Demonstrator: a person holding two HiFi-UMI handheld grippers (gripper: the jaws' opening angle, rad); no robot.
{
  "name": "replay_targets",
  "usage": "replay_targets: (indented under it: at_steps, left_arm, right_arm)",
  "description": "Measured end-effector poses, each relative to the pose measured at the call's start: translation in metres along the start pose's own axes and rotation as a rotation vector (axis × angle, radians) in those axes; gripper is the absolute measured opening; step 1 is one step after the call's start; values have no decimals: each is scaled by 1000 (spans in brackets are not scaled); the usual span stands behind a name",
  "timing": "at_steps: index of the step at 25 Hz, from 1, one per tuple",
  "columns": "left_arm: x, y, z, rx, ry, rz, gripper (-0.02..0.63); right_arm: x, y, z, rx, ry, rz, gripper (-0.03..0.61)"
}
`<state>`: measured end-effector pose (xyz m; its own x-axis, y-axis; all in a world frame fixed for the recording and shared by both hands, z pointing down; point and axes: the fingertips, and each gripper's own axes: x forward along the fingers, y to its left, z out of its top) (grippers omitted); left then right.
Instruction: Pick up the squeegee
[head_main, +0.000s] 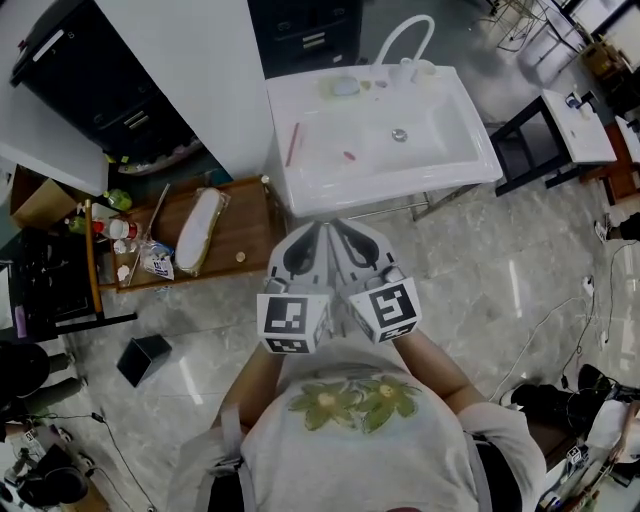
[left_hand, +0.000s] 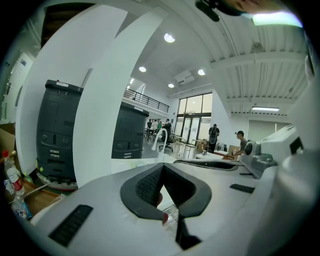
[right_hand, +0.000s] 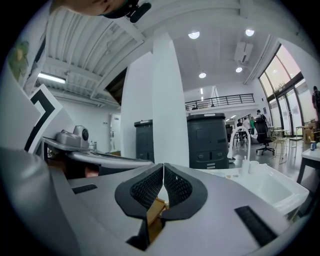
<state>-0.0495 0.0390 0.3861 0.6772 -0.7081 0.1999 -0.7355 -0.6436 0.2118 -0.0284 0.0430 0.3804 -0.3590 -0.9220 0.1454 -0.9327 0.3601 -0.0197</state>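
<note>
Emptily, left gripper (left_hand: 162, 167) and right gripper (right_hand: 163, 172) press ribbed black jaws together.

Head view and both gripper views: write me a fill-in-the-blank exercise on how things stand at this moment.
1. The left gripper and the right gripper both have their jaws ___, with nothing between them.
2. In the head view, the wooden shelf lies to the ___ of the sink.
3. The curved white ___ rises from the sink's far rim.
Missing words: shut; left; faucet.
</note>
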Motion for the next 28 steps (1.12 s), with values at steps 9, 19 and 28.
replay_targets:
  at_steps: [9,19,28]
  left_arm:
    - [39,25,-1,-15,20,23,8]
    - [82,54,7,-10,52,63,8]
    - [116,65,13,21,72,67,9]
  right_arm:
    - [44,-25,-5,6,34,44,25]
    - [91,-50,-1,-24,74,133,25]
    - [119,-77,-8,-70,101,173,25]
